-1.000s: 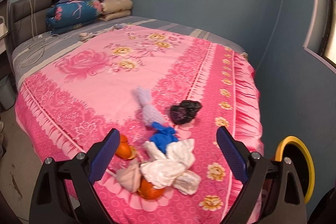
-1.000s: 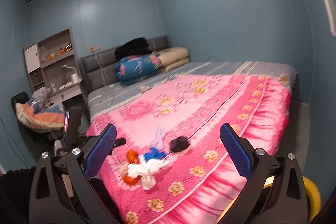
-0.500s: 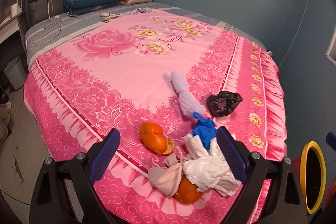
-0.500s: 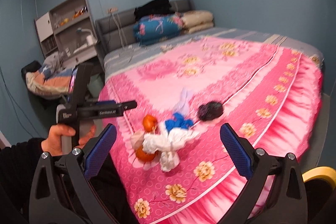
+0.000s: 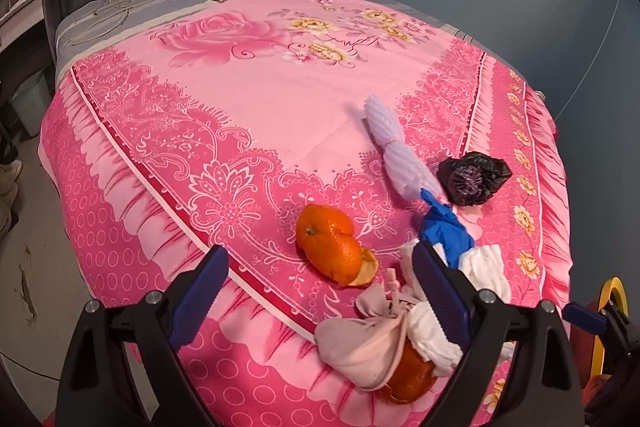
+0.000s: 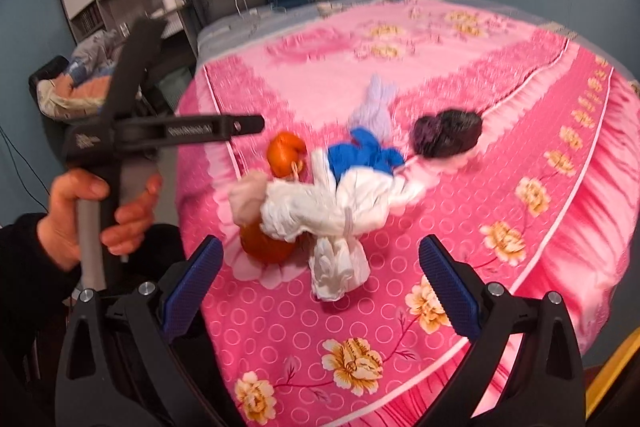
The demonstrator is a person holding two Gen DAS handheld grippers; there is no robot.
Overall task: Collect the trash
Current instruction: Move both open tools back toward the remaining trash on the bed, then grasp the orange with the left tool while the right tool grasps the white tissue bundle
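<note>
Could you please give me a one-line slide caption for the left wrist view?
Open left gripper nears trash on a pink bedspread: orange peels, white tissues, a black bag.

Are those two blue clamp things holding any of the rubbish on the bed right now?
No, nothing is held. The left gripper and the right gripper are both open and empty, above the trash pile on the pink bedspread.

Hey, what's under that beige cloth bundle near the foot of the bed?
An orange peel pokes out from beneath the beige cloth bundle, which rests against white crumpled tissue. How much of the peel lies under the cloth is hidden, as is anything else below.
</note>
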